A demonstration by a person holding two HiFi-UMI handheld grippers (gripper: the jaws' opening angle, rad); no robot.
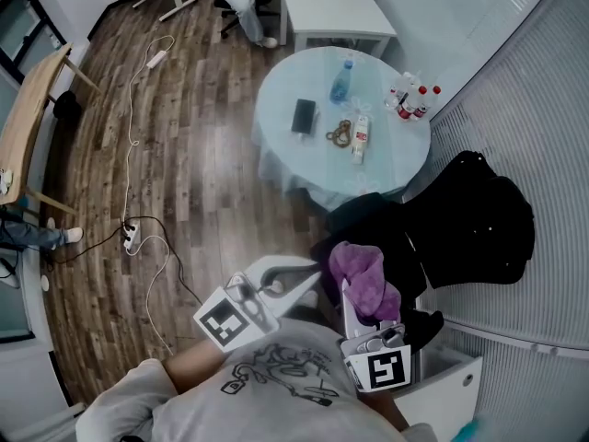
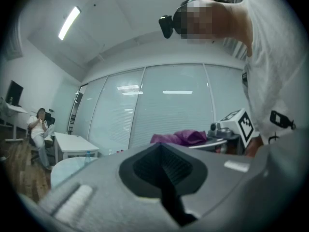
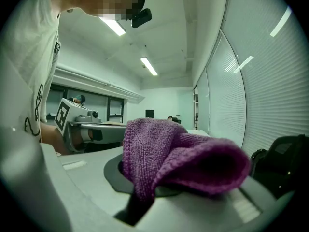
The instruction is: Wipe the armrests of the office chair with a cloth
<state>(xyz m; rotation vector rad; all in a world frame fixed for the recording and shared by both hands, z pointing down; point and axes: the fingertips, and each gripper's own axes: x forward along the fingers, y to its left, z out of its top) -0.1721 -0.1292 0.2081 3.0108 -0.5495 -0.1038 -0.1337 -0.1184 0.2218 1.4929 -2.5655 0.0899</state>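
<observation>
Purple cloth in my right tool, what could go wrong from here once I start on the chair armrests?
The purple cloth is pinched in the right tool by a small part only, and the rest flops loose, so rubbing could pull it out. Black clothing lies close beside it and could snag the loose part.

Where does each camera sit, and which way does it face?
Head view: on the person's head, facing steeply down at round pale table, left gripper, right gripper, white T-shirt.
Left gripper view: on the left gripper, facing up along shut jaws; T-shirt at right.
Right gripper view: on the right gripper, facing along jaws shut on purple terry cloth; T-shirt at left.
Shared: all show the cloth.
</observation>
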